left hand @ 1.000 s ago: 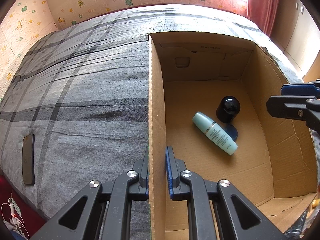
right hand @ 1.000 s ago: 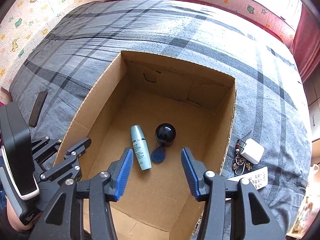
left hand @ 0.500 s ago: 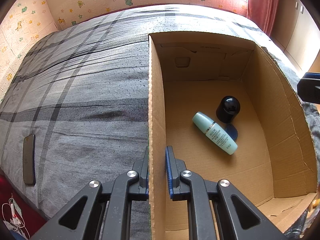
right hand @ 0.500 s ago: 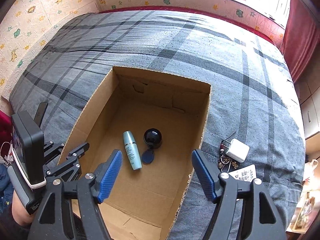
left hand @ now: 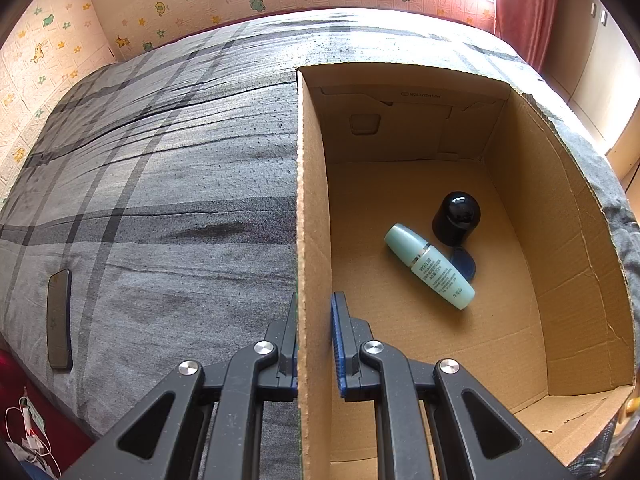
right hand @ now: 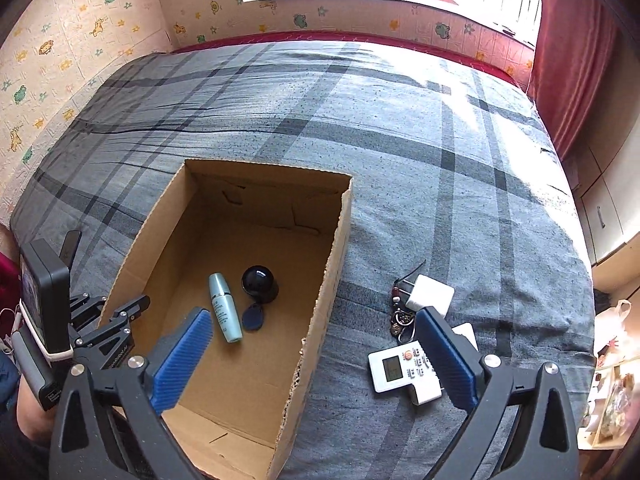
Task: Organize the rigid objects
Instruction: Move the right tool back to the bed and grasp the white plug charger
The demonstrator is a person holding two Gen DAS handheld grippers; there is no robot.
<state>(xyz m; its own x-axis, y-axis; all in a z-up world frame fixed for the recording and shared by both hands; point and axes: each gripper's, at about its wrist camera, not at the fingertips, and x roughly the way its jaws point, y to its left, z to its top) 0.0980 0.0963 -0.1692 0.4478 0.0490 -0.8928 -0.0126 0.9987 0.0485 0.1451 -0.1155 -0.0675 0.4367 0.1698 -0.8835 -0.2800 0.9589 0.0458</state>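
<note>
Remote control [right hand: 404, 370] lies on the bed beside the cardboard box [right hand: 320, 308]; my right fingers [right hand: 316, 364] are opening, empty; left fingers [left hand: 314, 344] pinch the box wall; light, stiff (probably slick); grip its long sides.

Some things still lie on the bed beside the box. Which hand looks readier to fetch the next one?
The right. Its hand-held gripper is opening, with nothing between the pads, near the remote and charger. The left hand-held gripper is shut on the box wall.
</note>
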